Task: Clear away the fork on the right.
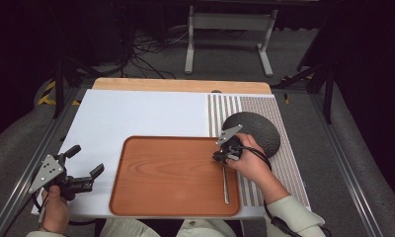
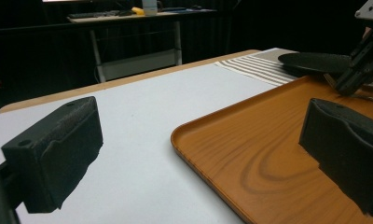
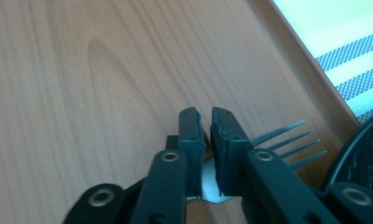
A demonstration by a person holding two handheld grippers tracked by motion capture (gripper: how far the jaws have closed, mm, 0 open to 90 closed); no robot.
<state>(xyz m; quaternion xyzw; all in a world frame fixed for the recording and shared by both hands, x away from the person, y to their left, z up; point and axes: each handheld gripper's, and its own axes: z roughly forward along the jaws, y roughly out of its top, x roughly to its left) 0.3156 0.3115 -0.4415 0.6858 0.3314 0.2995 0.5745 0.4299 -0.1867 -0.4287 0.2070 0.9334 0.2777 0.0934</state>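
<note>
Right gripper [image 1: 224, 154], jaws nearly closed on the fork [image 1: 225, 183] by its neck over the tray [image 1: 151, 197], should probably keep it level and low.

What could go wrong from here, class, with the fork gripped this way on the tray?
The right gripper pinches the fork near its neck, so the long handle could swing or slip on lifting. The tines point toward the dark plate just beyond the tray rim, and might knock it.

From above we look down the table; our gripper views sit low and close, all sharing the wooden tray [image 1: 176, 175]
</note>
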